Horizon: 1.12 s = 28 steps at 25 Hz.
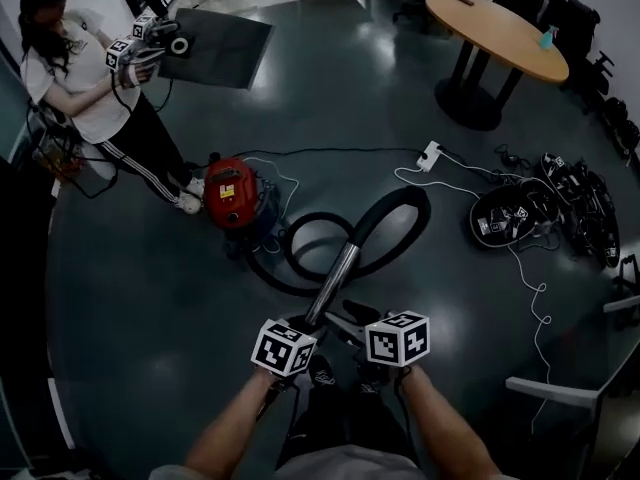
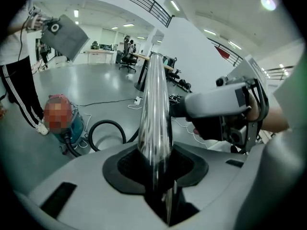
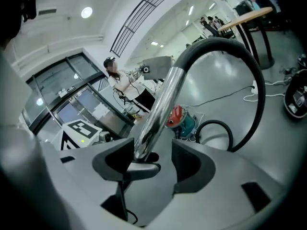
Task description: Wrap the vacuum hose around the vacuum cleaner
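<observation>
Left tongs clamped on the chrome wand, steadying it off the floor, right tongs standing apart around its lower end and not gripping, while the black hose trails in loops on the floor beside the red vacuum cleaner, not yet wrapped.

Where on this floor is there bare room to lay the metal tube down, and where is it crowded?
Free: the floor between the mat, the round table and the vacuum cleaner; also the floor at lower left, below the person. Crowded: the hose loops by the vacuum cleaner, and the cables and bags at right.
</observation>
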{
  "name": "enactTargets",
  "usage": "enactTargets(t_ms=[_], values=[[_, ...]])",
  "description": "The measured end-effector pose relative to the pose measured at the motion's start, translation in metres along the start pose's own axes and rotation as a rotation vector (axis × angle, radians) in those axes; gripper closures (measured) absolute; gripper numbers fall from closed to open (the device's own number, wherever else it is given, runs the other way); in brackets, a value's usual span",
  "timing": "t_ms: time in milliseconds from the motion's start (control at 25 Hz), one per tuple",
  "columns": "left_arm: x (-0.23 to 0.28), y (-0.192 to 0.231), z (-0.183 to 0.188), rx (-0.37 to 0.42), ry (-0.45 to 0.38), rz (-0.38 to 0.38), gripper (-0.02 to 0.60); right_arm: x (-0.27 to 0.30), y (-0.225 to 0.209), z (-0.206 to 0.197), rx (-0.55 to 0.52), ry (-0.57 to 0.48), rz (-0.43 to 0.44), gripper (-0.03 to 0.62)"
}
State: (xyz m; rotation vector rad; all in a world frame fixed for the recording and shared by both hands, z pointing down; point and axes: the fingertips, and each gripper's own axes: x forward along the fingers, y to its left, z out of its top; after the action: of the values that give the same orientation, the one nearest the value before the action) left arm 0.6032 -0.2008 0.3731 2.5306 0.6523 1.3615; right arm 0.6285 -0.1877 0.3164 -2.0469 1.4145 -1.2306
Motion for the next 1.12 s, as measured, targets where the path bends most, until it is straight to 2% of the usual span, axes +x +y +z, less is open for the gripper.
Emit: enactTargets(t_ms=[200, 360, 600, 800, 960, 1120], values=[[0.012, 0.038, 0.017, -0.126, -0.062, -0.046, 0.443, 0.003, -0.022, -0.019, 0.06, -0.008, -0.044, 0.365], [0.027, 0.057, 0.031, -0.194, -0.114, -0.069, 0.443, 0.017, -0.027, -0.034, 0.046, 0.037, -0.037, 0.366], [0.066, 0.069, 0.042, -0.2, -0.144, -0.114, 0.443, 0.066, -0.041, -0.08, 0.007, 0.158, 0.023, 0.366], [0.084, 0.069, 0.053, -0.202, -0.138, -0.166, 0.443, 0.087, -0.04, -0.107, 0.003, 0.227, 0.136, 0.367], [0.088, 0.062, 0.065, -0.194, -0.132, -0.187, 0.443, 0.094, -0.031, -0.108, -0.007, 0.239, 0.186, 0.367], [0.085, 0.049, 0.08, -0.234, -0.147, -0.203, 0.443, 0.096, -0.025, -0.097, 0.008, 0.213, 0.201, 0.367]])
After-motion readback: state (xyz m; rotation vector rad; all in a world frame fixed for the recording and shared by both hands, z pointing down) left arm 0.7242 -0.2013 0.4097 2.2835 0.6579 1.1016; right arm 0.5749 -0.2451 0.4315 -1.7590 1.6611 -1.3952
